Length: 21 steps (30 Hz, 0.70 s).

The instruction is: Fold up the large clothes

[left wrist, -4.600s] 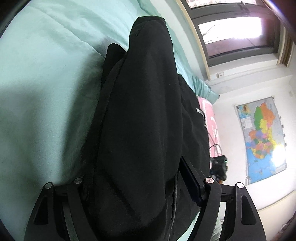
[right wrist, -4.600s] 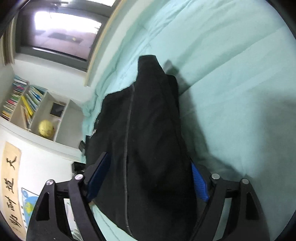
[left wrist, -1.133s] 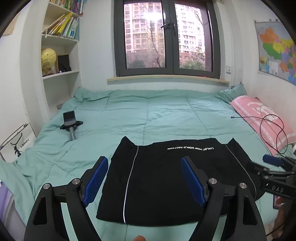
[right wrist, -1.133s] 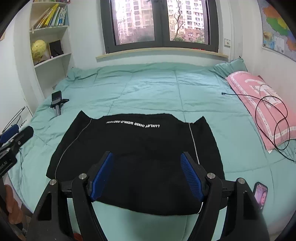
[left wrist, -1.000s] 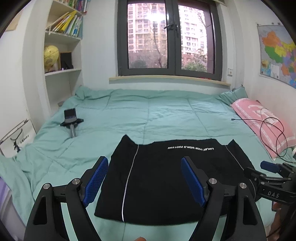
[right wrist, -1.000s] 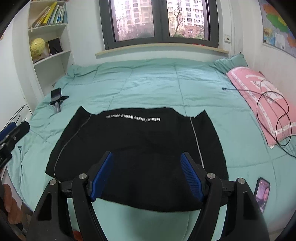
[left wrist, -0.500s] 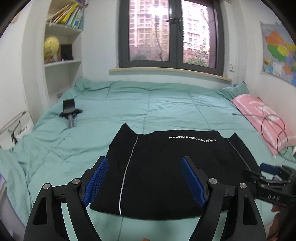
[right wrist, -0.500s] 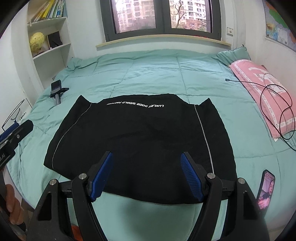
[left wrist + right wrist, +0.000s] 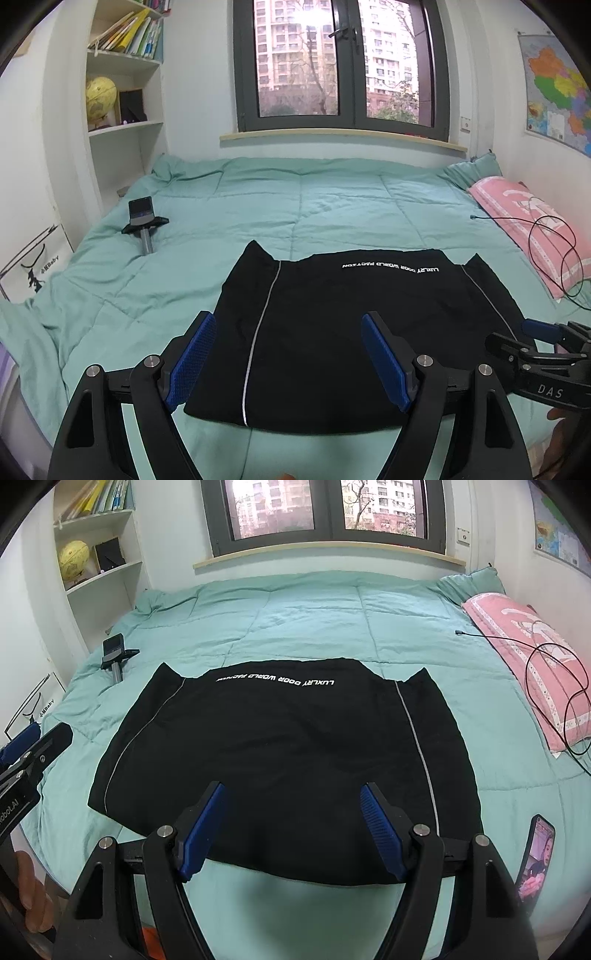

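Note:
A black garment (image 9: 354, 325) with white lettering and two pale side stripes lies folded flat on the green bed; it also shows in the right wrist view (image 9: 288, 746). My left gripper (image 9: 291, 354) is open and empty, held above the garment's near edge. My right gripper (image 9: 291, 823) is open and empty, also above the near edge. The right gripper shows at the right of the left wrist view (image 9: 535, 350), and the left gripper at the left of the right wrist view (image 9: 29, 753).
The green quilt (image 9: 332, 206) covers the bed. A phone on a small stand (image 9: 142, 221) lies at the left. A pink pillow (image 9: 524, 221) with a black cable (image 9: 554, 251) lies at the right. A phone (image 9: 535, 856) rests at the bed's near right edge.
Both grippers held the garment 4.6 s ago and have since let go. Over the last second both have tilted down and come slightly closer to the flat garment.

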Each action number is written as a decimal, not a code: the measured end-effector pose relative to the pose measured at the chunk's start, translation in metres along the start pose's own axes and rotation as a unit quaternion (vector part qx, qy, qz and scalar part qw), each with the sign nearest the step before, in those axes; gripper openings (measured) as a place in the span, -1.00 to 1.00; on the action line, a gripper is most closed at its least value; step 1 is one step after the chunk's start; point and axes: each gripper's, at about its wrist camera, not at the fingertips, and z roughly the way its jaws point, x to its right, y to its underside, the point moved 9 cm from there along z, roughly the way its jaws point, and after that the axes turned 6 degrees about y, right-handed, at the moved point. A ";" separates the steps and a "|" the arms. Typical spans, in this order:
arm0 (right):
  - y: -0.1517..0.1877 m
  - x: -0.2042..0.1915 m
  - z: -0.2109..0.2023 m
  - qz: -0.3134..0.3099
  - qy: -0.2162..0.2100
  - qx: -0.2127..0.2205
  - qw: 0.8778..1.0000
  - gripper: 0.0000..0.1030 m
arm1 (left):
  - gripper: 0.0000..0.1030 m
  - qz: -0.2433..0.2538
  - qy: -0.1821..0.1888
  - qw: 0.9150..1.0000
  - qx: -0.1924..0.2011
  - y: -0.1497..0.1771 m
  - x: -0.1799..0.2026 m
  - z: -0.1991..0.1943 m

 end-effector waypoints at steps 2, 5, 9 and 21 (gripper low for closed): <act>0.001 -0.002 0.000 -0.001 0.001 0.000 1.000 0.50 | 0.59 -0.002 0.003 1.000 0.000 0.000 0.001 0.000; 0.000 -0.003 0.001 0.000 0.000 0.000 1.000 0.50 | 0.59 -0.003 0.002 1.000 -0.001 0.000 -0.001 0.001; 0.001 -0.002 0.002 0.001 -0.001 -0.001 1.000 0.50 | 0.59 -0.004 0.000 1.000 -0.008 0.000 -0.004 0.006; 0.002 -0.004 0.005 0.002 -0.001 -0.006 1.000 0.50 | 0.59 0.002 0.004 1.000 -0.007 0.004 0.001 0.005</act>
